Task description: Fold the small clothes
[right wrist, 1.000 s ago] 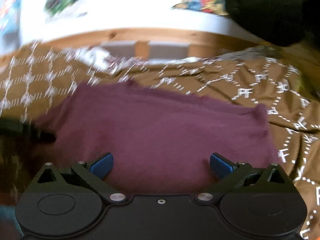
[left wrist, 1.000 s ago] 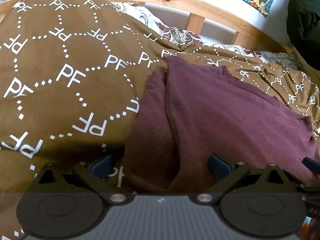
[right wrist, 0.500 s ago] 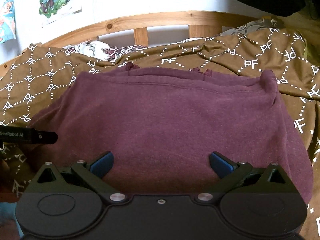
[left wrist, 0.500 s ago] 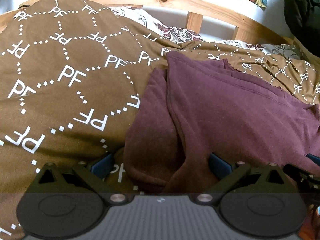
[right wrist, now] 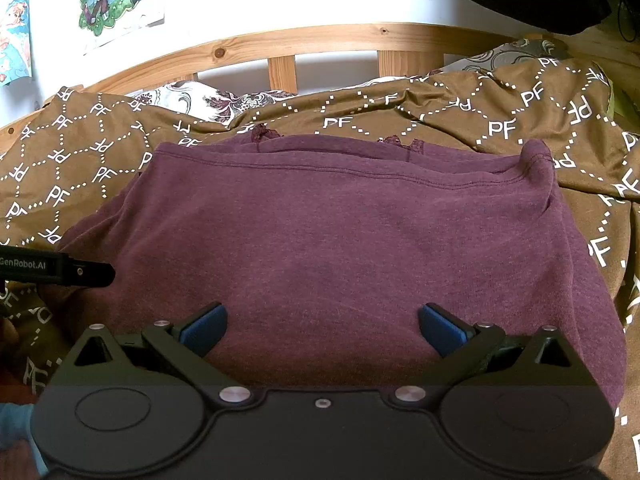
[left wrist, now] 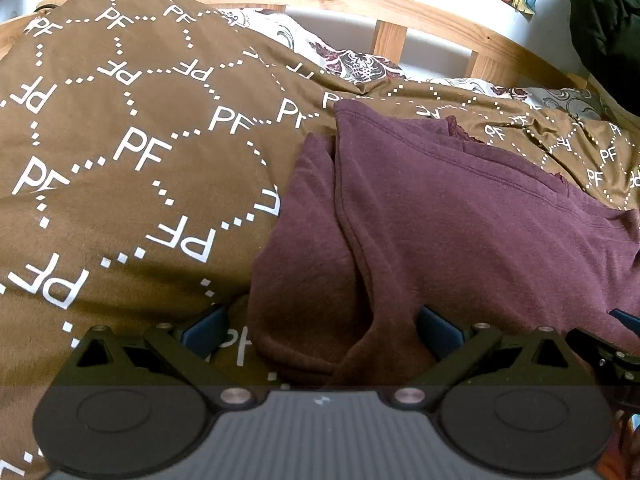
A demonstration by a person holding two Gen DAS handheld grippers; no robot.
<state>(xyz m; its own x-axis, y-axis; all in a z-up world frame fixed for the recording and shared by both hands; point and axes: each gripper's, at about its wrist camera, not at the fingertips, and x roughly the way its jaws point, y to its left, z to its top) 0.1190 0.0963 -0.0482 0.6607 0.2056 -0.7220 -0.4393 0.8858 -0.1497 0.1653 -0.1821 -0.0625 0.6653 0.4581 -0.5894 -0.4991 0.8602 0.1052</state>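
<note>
With maroon top [right wrist: 340,248] lying spread on brown PF-print duvet [left wrist: 120,160] of bed, approx. centred ahead of both cams, far hem toward wooden headboard [right wrist: 320,40]: judged mid-fold, between grasps. Left claw [left wrist: 320,332] released, blue pads wide apart, straddling near-left corner of garment where a sleeve or side flap [left wrist: 304,240] sits doubled beside main body w/ a raised ridge between; nothing pinched. Right claw [right wrist: 320,328] likewise released, pads spread over near edge of cloth, low over it; contact w/ fabric not resolvable. Left claw's body also seen at left edge of right cam, just beside garment's left side. Garment mostly flat, far hem fairly straight; right far corner bunched up, lace trim peeking at far edge. Patterned pillow seen behind duvet, posters on wall; irrelevant. Step in hand, est.: lining up for next fold, prob. side-in or near-to-far; can't say which. Next move calls for: closing each claw on a single cloth edge, not duvet beneath (soft, wrinkled, easy to snag); left to take doubled flap clean at its edge, layers together; lift both sides evenly, carry over, lay down w/o dragging. Risk: uneven lift reopening left flap; bunched right corner carried into fold as a lump.
</note>
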